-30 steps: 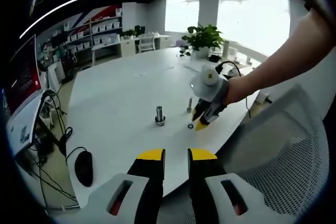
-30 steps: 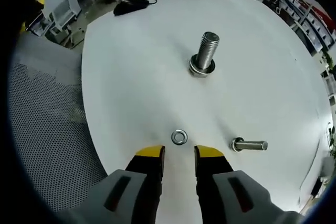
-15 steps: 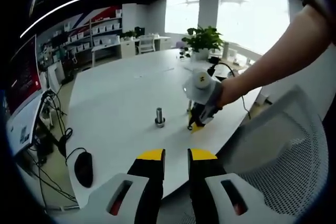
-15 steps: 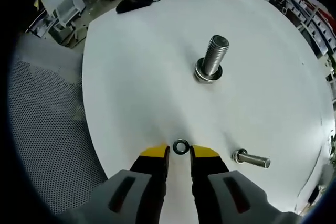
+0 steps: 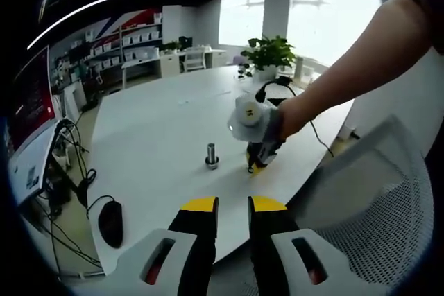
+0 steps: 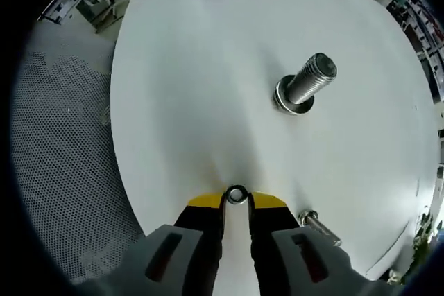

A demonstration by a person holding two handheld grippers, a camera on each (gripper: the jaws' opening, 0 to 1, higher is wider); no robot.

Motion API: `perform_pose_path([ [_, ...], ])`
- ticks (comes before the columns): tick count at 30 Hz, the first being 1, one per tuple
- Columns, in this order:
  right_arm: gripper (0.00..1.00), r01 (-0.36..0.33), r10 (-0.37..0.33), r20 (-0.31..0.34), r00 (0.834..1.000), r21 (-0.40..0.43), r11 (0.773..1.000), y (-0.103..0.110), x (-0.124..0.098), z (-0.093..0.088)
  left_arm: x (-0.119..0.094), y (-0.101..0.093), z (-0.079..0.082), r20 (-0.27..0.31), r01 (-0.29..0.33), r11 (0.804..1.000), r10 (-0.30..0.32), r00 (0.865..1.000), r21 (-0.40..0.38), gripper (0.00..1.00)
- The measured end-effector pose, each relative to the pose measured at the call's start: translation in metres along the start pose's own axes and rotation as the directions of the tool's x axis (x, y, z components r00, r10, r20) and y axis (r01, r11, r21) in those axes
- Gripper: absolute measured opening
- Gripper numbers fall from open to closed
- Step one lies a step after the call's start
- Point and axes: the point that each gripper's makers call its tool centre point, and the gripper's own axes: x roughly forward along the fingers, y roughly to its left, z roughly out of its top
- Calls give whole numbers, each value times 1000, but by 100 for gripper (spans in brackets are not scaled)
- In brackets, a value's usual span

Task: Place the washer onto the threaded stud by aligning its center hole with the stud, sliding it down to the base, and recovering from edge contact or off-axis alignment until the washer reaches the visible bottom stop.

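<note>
Both claws, left (image 5: 233, 207) and right (image 6: 236, 202), have black jaws, yellow tips and grey bodies.

Black mouse (image 5: 110, 220), potted plant (image 5: 267, 51), mesh chair (image 5: 378, 220)

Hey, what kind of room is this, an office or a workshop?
Most likely an open office or lab. A big white table carries the work, shelving with white bins lines the back wall, and a potted plant stands by bright windows. A mesh chair sits alongside.

— What carries it all?
— A white table (image 6: 173, 67).
— And on it?
— An upright stud (image 6: 305, 86), a washer (image 6: 236, 195) lying flat, a bolt (image 6: 316, 226) on its side, a black mouse (image 5: 110, 221) near the edge.
</note>
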Motion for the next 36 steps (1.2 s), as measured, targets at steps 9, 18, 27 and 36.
perform_pose_path([
  [9, 14, -30, 9, 131, 991, 153, 988, -1, -5, 0, 1, 2, 0, 3, -2, 1000, 2, 1000, 1, 15],
  [18, 13, 15, -43, 175, 984, 155, 988, 4, -9, 1, 0, 1, 1, 7, -1, 1000, 1, 1000, -3, 15],
  [27, 13, 29, -59, 194, 979, 156, 987, -9, -4, -3, 1, 1, 0, 0, 6, 1000, -6, 1000, -1, 15],
  [36, 13, 50, -110, 253, 961, 233, 971, -39, -21, -12, 1, 2, -1, -3, 2, 1000, -2, 1000, -2, 14],
])
